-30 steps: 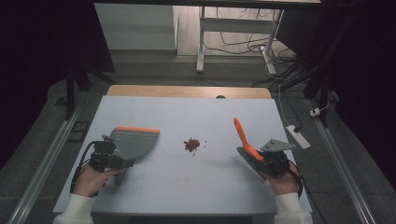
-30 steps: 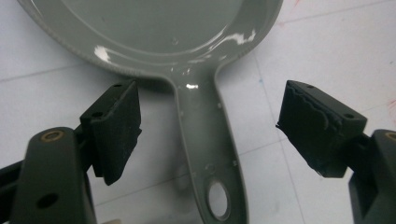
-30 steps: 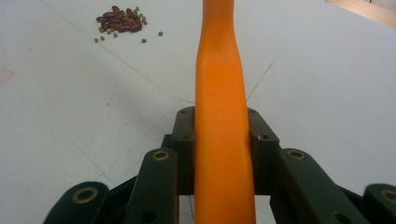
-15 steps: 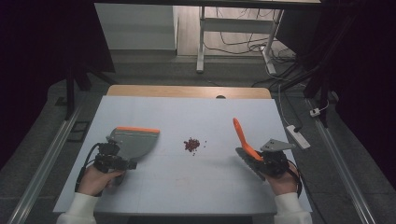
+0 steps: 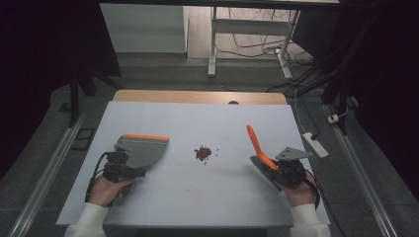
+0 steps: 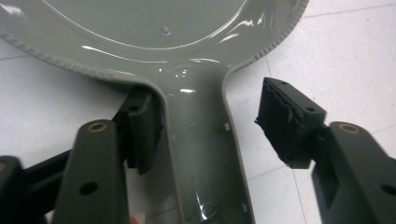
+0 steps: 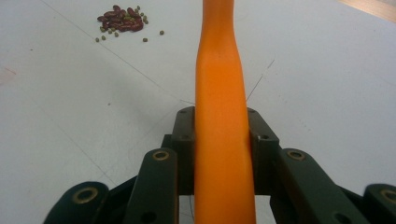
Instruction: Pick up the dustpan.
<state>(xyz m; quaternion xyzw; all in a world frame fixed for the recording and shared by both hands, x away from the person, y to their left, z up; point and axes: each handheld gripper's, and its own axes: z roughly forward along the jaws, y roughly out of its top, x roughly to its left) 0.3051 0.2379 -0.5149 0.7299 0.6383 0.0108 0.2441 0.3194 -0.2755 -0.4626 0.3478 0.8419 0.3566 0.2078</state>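
White table, dark room. Left claw closing round dustpan handle, one pad off; right claw pinching orange brush.

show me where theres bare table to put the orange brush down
Bare tabletop runs along the far side, beyond the dustpan and bean pile, and along the near edge between both hands. The middle row is busier: dustpan, beans, brush.

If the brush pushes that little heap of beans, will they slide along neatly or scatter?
Probably some scatter. The beans are small, rounded and loose, and a few strays already lie apart from the heap, so they likely roll. The table looks smooth and flat, offering little to stop them. They seem light, so a gentle sweep toward the dustpan should do.
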